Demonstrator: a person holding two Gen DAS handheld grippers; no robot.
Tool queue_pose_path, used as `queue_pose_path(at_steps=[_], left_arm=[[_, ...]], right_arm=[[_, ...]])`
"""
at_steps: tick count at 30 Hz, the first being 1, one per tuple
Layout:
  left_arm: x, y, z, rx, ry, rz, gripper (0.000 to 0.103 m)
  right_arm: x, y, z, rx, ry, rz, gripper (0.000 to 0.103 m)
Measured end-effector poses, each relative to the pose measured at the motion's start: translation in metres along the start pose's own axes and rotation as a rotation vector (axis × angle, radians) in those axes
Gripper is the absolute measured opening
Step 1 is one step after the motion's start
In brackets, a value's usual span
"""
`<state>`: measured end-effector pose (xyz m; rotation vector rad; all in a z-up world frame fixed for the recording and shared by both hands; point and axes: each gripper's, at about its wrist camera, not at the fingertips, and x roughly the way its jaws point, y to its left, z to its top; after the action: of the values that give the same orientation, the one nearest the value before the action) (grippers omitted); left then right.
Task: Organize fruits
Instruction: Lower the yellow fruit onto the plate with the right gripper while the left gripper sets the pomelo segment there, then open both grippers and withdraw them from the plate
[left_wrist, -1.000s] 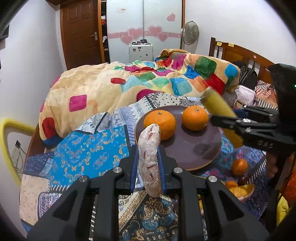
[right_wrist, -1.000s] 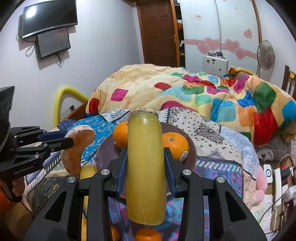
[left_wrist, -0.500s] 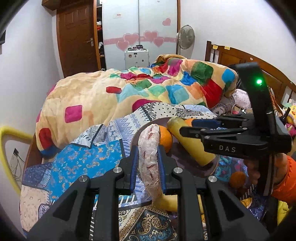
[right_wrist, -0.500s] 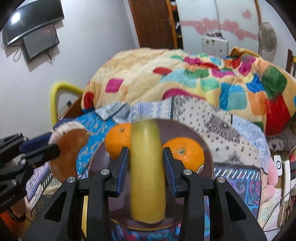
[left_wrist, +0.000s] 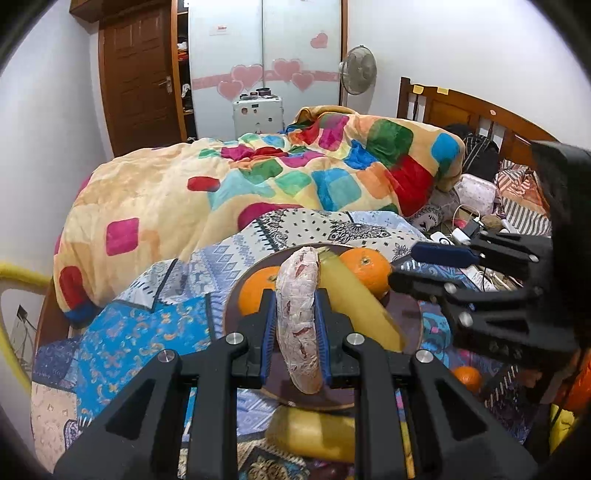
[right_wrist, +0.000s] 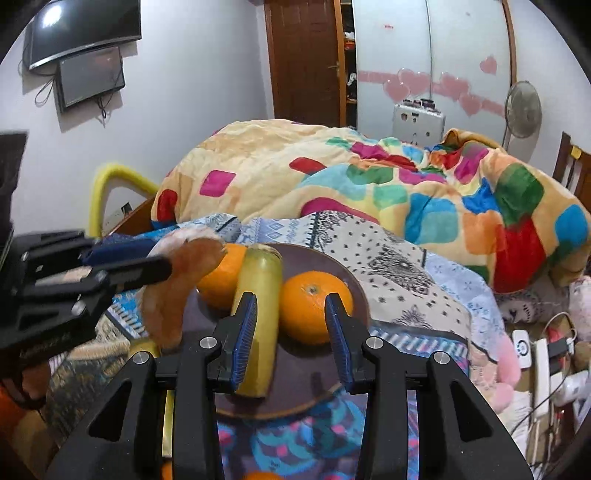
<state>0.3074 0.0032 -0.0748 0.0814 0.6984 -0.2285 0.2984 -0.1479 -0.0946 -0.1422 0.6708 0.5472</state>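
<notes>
The right tongs (right_wrist: 290, 332), which a second ago clamped the yellow fruit (right_wrist: 258, 317), now stand wide apart and hold nothing; the fruit lies on the brown plate (right_wrist: 347, 280) between two oranges (right_wrist: 314, 306) (one partly hidden). The left tongs (left_wrist: 298, 325) still pinch a pale, mottled fruit slice (left_wrist: 299, 317), now over the plate's near edge. Behind lies the patchwork quilt (right_wrist: 424, 192).

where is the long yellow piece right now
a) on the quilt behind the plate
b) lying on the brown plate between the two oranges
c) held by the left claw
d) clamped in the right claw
b: the long yellow piece lies on the brown plate between the two oranges, and the right claw stands open around it without gripping, while the left claw holds a pale speckled slice.
</notes>
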Motion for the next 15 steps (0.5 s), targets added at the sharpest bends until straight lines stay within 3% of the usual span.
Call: queue_pose_path(at_steps=[8,15], left_arm=[[0.021,-0.005,0.005,-0.026,-0.012,0.030,0.020],[0.032,-0.006,-0.001,-0.001,0.026,0.084,0.020]], right_arm=[[-0.004,-0.007,-0.012,-0.010,-0.005,0.013,0.035],[-0.004,-0.008,-0.020,-0.020,-0.004,0.013,0.035]])
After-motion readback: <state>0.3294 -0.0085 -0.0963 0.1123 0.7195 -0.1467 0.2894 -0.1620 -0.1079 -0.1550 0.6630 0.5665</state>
